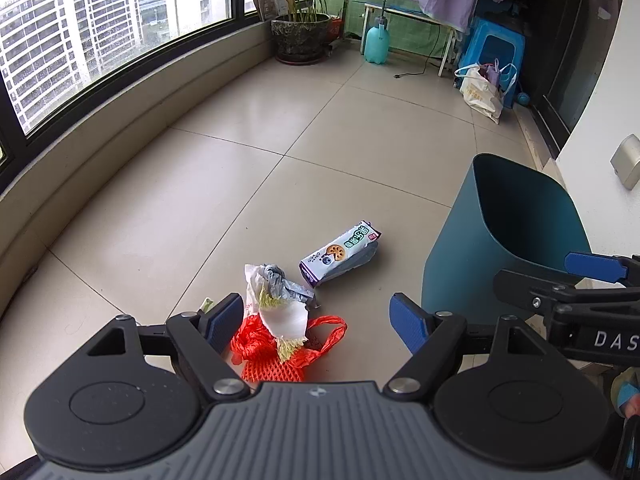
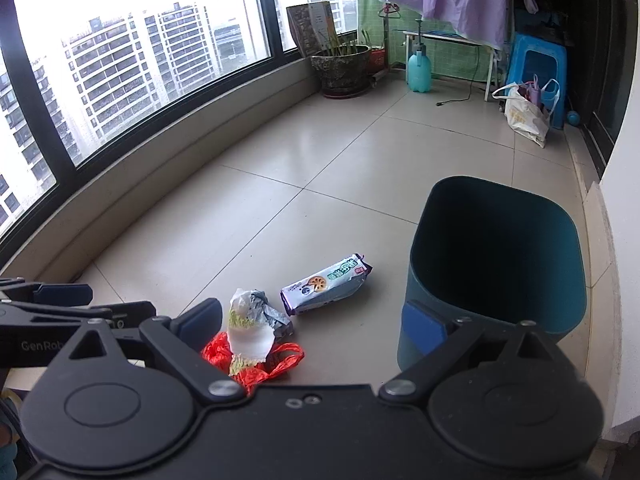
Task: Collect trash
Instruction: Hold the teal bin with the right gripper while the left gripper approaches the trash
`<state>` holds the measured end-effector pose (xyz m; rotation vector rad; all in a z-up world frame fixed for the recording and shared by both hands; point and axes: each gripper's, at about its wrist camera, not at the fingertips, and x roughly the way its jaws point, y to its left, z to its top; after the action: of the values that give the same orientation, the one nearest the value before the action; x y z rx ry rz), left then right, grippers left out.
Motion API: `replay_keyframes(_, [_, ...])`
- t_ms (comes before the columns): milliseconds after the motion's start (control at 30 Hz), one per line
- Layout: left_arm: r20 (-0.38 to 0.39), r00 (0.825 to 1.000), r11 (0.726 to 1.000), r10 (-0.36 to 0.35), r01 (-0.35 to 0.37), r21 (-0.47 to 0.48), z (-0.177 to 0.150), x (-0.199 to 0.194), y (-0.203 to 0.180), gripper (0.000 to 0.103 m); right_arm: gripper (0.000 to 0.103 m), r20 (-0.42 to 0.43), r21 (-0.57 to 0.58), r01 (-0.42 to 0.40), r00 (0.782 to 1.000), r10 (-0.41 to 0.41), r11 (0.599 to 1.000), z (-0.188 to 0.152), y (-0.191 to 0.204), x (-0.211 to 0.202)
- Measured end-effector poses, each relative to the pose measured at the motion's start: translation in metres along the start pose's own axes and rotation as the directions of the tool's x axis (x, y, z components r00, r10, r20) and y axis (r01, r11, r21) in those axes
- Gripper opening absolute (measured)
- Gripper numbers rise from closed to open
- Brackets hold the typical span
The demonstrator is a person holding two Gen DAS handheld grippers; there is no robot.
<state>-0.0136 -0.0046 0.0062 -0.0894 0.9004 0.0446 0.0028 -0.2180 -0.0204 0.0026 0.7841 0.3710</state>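
Left gripper [image 1: 318, 316] jaws apart, empty, low over the trash pile. Right gripper [image 2: 312, 326] jaws apart too, empty, beside the bin [image 2: 492, 280]. Floor [image 1: 280, 128]: red net bag [image 1: 276, 354] under a cabbage scrap [image 1: 280, 314] and crumpled wrapper [image 1: 290, 286]; biscuit pack [image 1: 340, 254] just beyond, Chinese print unreadable. Readable on gripper bodies: "DAS" on right, "GenRob" on left, both cut off.

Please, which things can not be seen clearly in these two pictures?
- Bottom of the teal bin: dark in both views.
- Near end of the orange net bag: hidden behind the left tongs body, left view.
- Biscuit wrapper print: too small to read.
- Trash pile underside: not visible.
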Motion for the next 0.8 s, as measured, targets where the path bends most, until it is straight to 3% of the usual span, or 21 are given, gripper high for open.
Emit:
replay_keyframes(400, [-0.002,1.0,1.0,-0.013,0.013,0.013,-0.0012,0.0001,-0.0031,0.08,0.096,-0.015,-0.024,-0.032,0.999,0.032,0.999,-0.0003,0.0068,0.005])
replay_keyframes(800, [-0.019,1.0,1.0,-0.011,0.011,0.003,0.002,0.0048,-0.0007,0.08,0.096,-0.017,-0.03,-0.006,1.0,0.006,1.0,0.0055,0.0042,0.0035])
